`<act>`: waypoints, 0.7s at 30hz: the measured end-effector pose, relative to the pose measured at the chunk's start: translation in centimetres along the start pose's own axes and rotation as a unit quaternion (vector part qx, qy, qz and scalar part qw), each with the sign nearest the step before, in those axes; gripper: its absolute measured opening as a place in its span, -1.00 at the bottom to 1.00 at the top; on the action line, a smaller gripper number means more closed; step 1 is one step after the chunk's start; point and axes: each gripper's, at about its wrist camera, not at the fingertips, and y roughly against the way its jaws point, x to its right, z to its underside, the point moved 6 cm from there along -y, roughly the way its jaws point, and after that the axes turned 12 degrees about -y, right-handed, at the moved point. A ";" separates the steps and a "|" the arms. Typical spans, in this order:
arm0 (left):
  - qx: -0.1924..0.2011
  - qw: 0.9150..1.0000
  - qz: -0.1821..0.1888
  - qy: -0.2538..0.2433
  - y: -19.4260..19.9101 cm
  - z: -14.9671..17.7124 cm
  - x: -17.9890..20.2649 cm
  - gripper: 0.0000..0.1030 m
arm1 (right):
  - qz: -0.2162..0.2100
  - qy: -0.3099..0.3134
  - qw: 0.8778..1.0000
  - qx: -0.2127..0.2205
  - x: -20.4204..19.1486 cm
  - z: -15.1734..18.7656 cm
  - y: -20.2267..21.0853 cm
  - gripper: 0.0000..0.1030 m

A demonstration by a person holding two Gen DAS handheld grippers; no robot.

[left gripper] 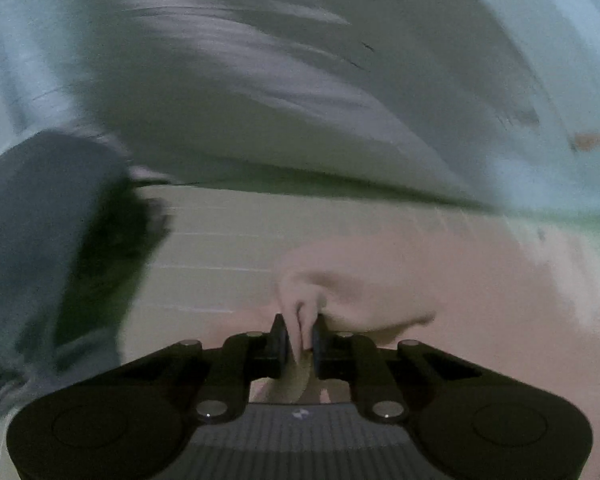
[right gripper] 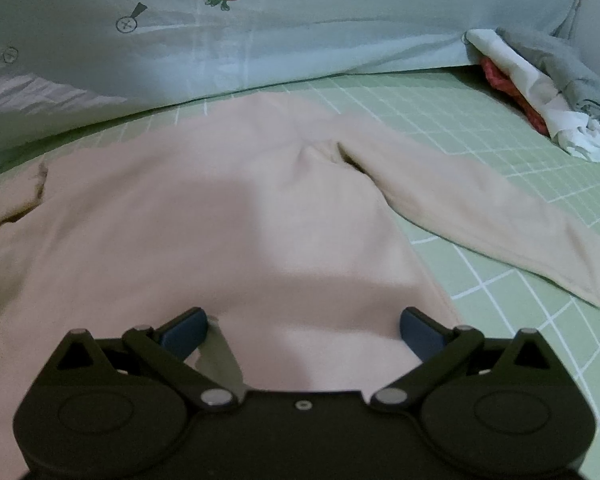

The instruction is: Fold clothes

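Observation:
A pale pink long-sleeved top point(right gripper: 228, 208) lies spread flat on the green checked bed sheet point(right gripper: 500, 128), one sleeve point(right gripper: 480, 208) stretched toward the right. In the blurred left wrist view, my left gripper point(left gripper: 300, 336) is shut on a pinched fold of the pink top point(left gripper: 440, 280), cloth bunching up between its black pads. My right gripper point(right gripper: 304, 328) hovers over the lower part of the top with its blue-padded fingers point(right gripper: 184, 332) spread wide and nothing between them.
A light blue quilt point(right gripper: 300, 32) with a carrot print lies along the far side of the bed. A heap of grey, white and red clothes point(right gripper: 540, 84) sits at the back right. A dark grey blurred shape point(left gripper: 60, 240) fills the left of the left wrist view.

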 end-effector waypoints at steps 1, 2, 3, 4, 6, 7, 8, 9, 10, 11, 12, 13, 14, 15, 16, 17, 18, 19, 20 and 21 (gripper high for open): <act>0.002 1.000 -0.009 0.019 0.8 0.3 -1.0 -0.73 | -0.001 0.000 1.000 0.002 0.0 0.0 0.0 1.00; 0.003 0.999 -0.019 0.039 1.6 0.6 -2.1 -0.74 | -0.001 0.001 1.000 0.004 0.0 0.0 0.0 1.00; 0.001 0.998 -0.028 0.050 2.2 1.2 -3.0 -0.74 | -0.002 0.001 1.000 0.006 0.1 0.0 0.0 1.00; -0.002 0.997 -0.037 0.061 2.8 1.9 -3.9 -0.74 | -0.003 0.001 1.000 0.007 0.1 0.1 0.1 1.00; -0.017 0.995 -0.053 0.079 3.9 3.9 -5.5 -0.73 | -0.004 0.002 1.000 0.011 0.1 0.1 0.1 1.00; -0.030 0.994 -0.058 0.089 4.2 4.8 -6.1 -0.72 | -0.004 0.002 1.000 0.012 0.1 0.1 0.1 1.00; -0.044 0.992 -0.063 0.100 4.4 5.8 -6.6 -0.71 | -0.005 0.002 1.000 0.014 0.2 0.1 0.1 1.00; -0.056 0.990 -0.064 0.113 4.8 6.8 -7.0 -0.64 | -0.005 0.002 1.000 0.015 0.2 0.1 0.1 1.00; -0.065 0.988 -0.060 0.127 5.0 7.5 -7.4 -0.62 | -0.005 0.002 1.000 0.016 0.2 0.1 0.1 1.00; -0.071 0.986 -0.053 0.141 5.3 8.0 -7.6 -0.55 | -0.005 0.002 1.000 0.018 0.1 0.2 0.1 1.00; -0.072 0.985 -0.052 0.146 5.6 8.2 -7.7 -0.40 | -0.005 0.002 1.000 0.019 0.1 0.2 0.1 1.00; -0.073 0.984 -0.050 0.152 5.9 8.4 -7.7 -0.33 | -0.005 0.002 1.000 0.020 0.1 0.2 0.1 1.00; -0.068 0.985 -0.054 0.148 6.1 8.2 -7.7 -0.19 | -0.005 0.002 1.000 0.020 0.1 0.2 0.1 1.00; -0.063 0.986 -0.058 0.144 6.3 7.9 -7.6 -0.08 | -0.005 0.002 1.000 0.021 0.1 0.2 0.1 1.00; -0.057 0.987 -0.062 0.136 6.3 7.6 -7.5 -0.03 | -0.005 0.002 1.000 0.022 0.1 0.2 0.1 1.00; -0.052 0.989 -0.064 0.127 6.1 7.1 -7.5 0.05 | -0.005 0.002 1.000 0.022 0.1 0.2 0.1 1.00; -0.047 0.990 -0.066 0.117 5.9 6.6 -7.4 0.14 | -0.005 0.002 1.000 0.023 0.1 0.2 0.1 1.00; -0.044 0.991 -0.068 0.103 5.5 6.1 -7.3 0.19 | -0.005 0.001 1.000 0.023 0.0 0.2 0.1 1.00; -0.041 0.993 -0.070 0.089 5.1 5.7 -7.1 0.31 | -0.004 0.001 1.000 0.023 0.0 0.2 0.1 1.00; -0.043 0.994 -0.073 0.070 4.5 5.3 -6.9 0.34 | -0.004 0.001 1.000 0.023 0.0 0.2 0.1 1.00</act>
